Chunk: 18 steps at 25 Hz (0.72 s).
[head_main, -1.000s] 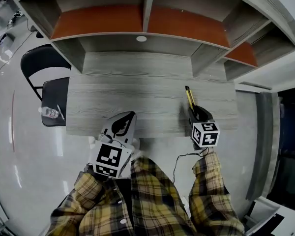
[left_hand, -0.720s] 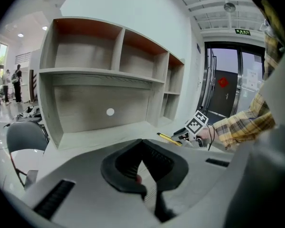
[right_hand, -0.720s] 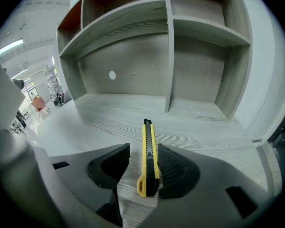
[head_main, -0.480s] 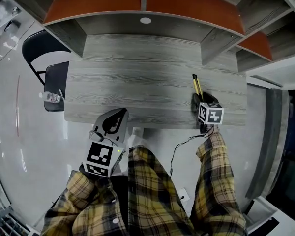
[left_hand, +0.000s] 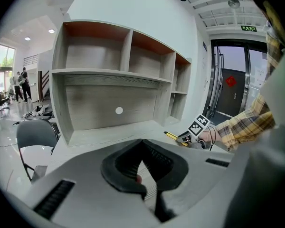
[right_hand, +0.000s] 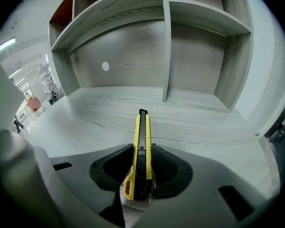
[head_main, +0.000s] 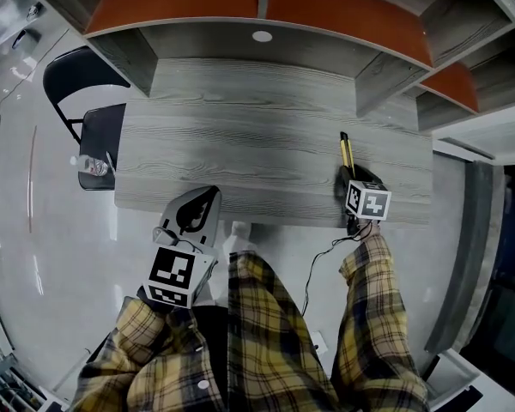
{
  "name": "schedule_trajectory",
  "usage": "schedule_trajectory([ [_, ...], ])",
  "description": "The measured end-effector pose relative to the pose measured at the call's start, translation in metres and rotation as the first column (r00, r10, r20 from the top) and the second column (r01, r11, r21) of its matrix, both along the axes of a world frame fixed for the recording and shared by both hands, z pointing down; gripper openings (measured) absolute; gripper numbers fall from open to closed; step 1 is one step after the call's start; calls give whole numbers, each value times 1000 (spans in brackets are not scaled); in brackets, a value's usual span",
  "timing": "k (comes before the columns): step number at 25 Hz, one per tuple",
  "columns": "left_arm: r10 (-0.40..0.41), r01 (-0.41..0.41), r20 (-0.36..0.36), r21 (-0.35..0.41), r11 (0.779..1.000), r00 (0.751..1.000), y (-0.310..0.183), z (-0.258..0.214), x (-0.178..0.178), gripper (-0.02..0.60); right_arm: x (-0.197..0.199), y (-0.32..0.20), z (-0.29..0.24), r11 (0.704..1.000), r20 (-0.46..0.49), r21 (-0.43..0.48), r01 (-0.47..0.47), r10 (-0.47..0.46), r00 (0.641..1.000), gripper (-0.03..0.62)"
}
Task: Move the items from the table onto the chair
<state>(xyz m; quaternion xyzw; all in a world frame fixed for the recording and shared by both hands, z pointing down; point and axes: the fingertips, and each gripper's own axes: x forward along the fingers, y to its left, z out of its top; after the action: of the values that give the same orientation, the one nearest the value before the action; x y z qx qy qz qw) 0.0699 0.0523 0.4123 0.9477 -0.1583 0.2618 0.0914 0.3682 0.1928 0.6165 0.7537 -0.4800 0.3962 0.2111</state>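
Note:
A yellow and black utility knife (right_hand: 141, 141) lies on the grey wooden table (head_main: 240, 144), near its right front corner (head_main: 347, 150). My right gripper (right_hand: 142, 152) points down over the knife's rear end; its jaws have just been closing, and the black pads now press the handle on both sides. The knife's tip sticks out ahead of the right gripper (head_main: 348, 175). My left gripper (head_main: 202, 202) hangs at the table's near left edge, shut and empty; in the left gripper view (left_hand: 143, 145) its pads meet. The black chair (head_main: 101, 136) stands left of the table.
A clear plastic bottle (head_main: 89, 168) and a thin pen-like thing lie on the chair seat. Open shelving (head_main: 257, 33) with orange backs rises behind the table. A cable (head_main: 313, 273) trails from the right gripper. People stand far off at the left (left_hand: 19, 82).
The right gripper has come down over the knife's rear end, and its jaws now sit around the handle. The left gripper has sunk a little at the table edge.

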Motion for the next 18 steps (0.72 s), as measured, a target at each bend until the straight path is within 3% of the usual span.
schedule_trajectory([
  [5,-35,35,-15,9,999,999,-10,-5,-10,3,-11,-4,-10,999,37,27,-36,35,999,127],
  [10,-69,70,-45,13,997,997,-31,-13,-27,3,-47,-23,-37,996,64,92,-22,16,998,127],
  [18,-150,150,-106,-7,989,983,-91,-20,-104,3,-173,-111,-89,974,113,216,65,-91,989,127],
])
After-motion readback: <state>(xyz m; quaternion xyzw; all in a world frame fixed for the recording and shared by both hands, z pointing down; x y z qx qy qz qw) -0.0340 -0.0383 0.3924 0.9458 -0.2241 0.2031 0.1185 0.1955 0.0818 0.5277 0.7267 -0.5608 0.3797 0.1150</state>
